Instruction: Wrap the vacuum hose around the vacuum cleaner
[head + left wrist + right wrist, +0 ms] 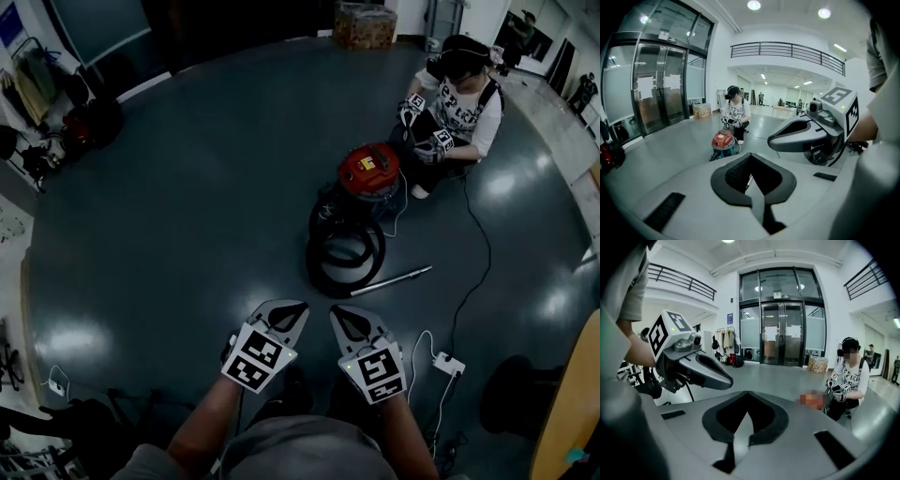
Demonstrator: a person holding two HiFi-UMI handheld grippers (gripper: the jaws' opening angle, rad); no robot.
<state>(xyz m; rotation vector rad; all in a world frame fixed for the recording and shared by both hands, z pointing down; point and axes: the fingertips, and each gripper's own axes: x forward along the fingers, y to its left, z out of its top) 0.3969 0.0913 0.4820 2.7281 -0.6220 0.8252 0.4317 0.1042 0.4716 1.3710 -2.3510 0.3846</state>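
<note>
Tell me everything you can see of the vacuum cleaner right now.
The vacuum cleaner is a canister with a red top and a darker, teal-looking body, standing upright on the grey floor. Its black hose lies coiled on the floor at its near side. A crouching person is just behind it; whether they touch it cannot be told.

vacuum cleaner (368,169): red lid, teal body | hose (345,253): black | wand (392,279): silver | floor (187,206): dark blue-grey, glossy | left gripper (287,312), right gripper (349,317): grey shells, black pads, black-and-white square markers | crouching person's top (464,108): white, black print
</note>
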